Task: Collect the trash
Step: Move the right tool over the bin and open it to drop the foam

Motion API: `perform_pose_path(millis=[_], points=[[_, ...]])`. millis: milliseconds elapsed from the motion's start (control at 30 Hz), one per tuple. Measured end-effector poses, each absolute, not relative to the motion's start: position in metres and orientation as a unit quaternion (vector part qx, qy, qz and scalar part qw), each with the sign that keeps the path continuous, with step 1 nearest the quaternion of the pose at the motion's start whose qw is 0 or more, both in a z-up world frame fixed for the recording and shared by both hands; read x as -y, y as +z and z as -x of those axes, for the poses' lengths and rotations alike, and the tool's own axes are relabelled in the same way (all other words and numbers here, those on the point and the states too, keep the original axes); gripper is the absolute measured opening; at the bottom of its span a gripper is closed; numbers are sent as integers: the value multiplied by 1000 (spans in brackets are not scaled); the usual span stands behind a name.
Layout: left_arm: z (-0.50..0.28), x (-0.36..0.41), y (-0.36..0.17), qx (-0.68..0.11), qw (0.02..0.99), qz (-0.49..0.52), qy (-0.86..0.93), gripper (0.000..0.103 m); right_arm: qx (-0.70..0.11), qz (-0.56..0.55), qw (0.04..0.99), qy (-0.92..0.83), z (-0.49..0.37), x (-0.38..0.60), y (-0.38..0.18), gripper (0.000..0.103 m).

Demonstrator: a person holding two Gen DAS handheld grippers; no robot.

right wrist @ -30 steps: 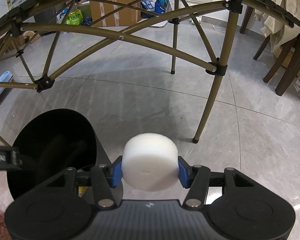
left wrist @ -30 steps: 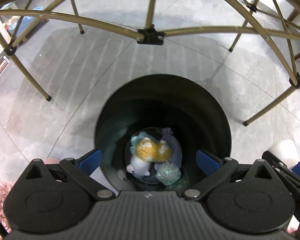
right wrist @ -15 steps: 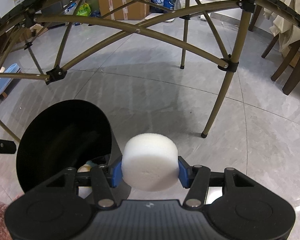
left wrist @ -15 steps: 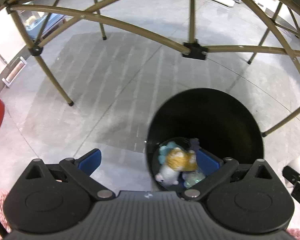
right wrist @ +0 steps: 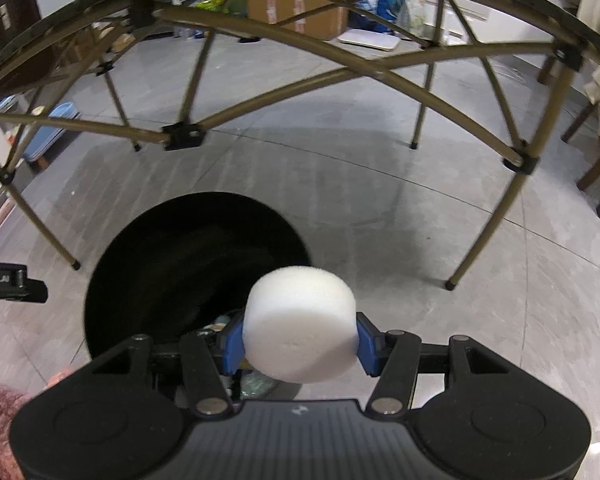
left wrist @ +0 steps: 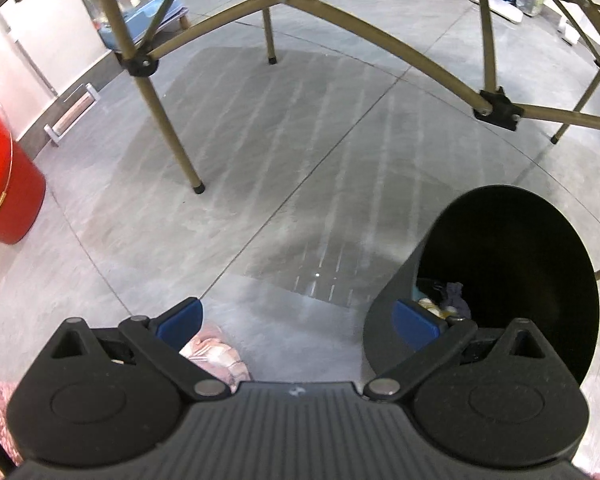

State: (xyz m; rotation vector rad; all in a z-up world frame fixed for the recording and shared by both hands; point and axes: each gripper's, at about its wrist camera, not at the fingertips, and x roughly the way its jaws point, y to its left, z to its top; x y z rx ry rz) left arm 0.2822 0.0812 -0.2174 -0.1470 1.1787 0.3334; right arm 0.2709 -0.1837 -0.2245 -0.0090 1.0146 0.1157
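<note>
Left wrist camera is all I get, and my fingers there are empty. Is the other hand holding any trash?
Observer: Yes. The right gripper is shut on a white foam cylinder.
Operator: Will it drop in if you let go?
Observer: Maybe. In the right wrist view, the cylinder overlaps the near right edge of the black trash bin; I can't tell if it's fully over the opening.
Operator: What's far away?
Observer: A cardboard box on the floor.

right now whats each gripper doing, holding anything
left gripper: open, holding nothing
right gripper: shut on the white foam puck, over the black bin
</note>
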Motion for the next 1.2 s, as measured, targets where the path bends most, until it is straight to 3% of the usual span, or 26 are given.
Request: perform_pose_path(millis=[633, 1200], points=[[-270, -113, -215, -551, 812, 81, 175, 103, -491, 45, 865, 93, -290, 106, -233, 54], [-274, -106, -221, -560, 808, 68, 172, 103, -510, 46, 852, 106, -297, 93, -253, 54]])
